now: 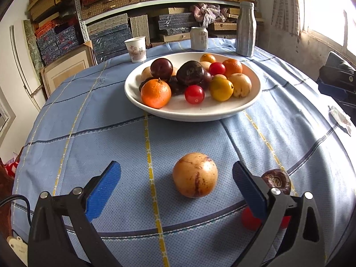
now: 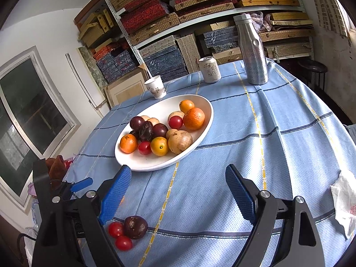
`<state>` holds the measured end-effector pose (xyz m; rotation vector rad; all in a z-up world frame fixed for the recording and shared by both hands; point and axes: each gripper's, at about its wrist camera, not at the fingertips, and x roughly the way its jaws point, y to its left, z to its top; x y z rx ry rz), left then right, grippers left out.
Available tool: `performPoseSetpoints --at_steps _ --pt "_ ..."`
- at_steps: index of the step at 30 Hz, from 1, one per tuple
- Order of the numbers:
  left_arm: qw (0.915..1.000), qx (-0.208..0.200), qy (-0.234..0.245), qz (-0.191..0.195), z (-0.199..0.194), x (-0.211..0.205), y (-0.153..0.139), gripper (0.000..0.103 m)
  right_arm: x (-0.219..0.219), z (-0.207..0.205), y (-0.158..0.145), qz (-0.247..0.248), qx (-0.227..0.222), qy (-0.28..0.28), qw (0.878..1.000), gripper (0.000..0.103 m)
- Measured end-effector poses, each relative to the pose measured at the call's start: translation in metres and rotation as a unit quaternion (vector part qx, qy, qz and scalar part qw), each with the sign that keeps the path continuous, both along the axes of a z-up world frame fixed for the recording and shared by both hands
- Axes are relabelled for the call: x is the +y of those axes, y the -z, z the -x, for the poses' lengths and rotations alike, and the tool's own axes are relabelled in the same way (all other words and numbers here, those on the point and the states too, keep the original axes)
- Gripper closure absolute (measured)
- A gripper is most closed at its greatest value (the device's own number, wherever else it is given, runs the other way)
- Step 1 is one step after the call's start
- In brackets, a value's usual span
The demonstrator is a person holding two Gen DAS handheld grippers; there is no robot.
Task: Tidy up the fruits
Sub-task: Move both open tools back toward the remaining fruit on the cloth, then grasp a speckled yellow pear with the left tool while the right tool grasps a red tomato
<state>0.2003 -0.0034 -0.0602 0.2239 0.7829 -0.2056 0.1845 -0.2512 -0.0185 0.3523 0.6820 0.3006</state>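
The left gripper (image 1: 176, 178) is spread wide around a round, smooth tan fruit (image 1: 195, 174) with brown streaks, not touching it, near the table's front edge. The right gripper (image 2: 178, 191) is also spread, holding nothing. A glossy white oval bowl (image 1: 155, 109) of fruits sits at the middle of the checked blue cloth (image 1: 100, 138)

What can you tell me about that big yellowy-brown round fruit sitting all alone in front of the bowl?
The round tan-yellow fruit has smooth, slightly shiny skin with brown streaks and speckles. It looks whole. It rests on the blue checked tablecloth, nearer the camera than the white bowl. It lies between the open blue pads of the left gripper, which do not touch it.
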Motion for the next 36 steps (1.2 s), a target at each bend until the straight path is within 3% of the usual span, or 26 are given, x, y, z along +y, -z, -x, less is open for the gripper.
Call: performPoseSetpoints --at_steps 10,12,13,19,23,27,29,36 --pt "0.9998 0.004 -0.008 -0.017 -0.003 -0.002 0.004 0.005 0.008 -0.002 0.003 0.016 0.006 -0.009 1.0 0.016" --pt "0.9998 0.003 -0.008 -0.018 -0.003 -0.002 0.004 0.011 0.008 -0.002 0.003 0.016 0.007 -0.009 1.0 0.016" --pt "0.9998 0.005 -0.006 -0.017 -0.003 -0.002 0.004 0.022 0.009 -0.002 0.003 0.016 0.007 -0.009 1.0 0.016" --pt "0.9998 0.011 0.0 -0.015 -0.003 -0.004 0.006 0.026 0.009 -0.002 0.004 0.018 0.007 -0.011 1.0 0.016" --pt "0.9996 0.018 0.017 -0.012 -0.002 -0.008 0.007 0.043 0.01 -0.002 0.004 0.02 0.007 -0.013 1.0 0.016" --pt "0.9993 0.022 0.028 -0.011 -0.001 -0.011 0.008 0.051 0.01 -0.002 0.004 0.02 0.007 -0.013 1.0 0.016" --pt "0.9991 0.024 0.033 -0.007 -0.001 -0.012 0.008 0.06 0.011 -0.002 0.004 0.021 0.007 -0.014 1.0 0.016" --pt "0.9998 0.001 0.013 -0.013 0.003 -0.009 0.002 0.06 0.03 0.001 0.007 0.046 0.012 -0.052 0.998 0.016"
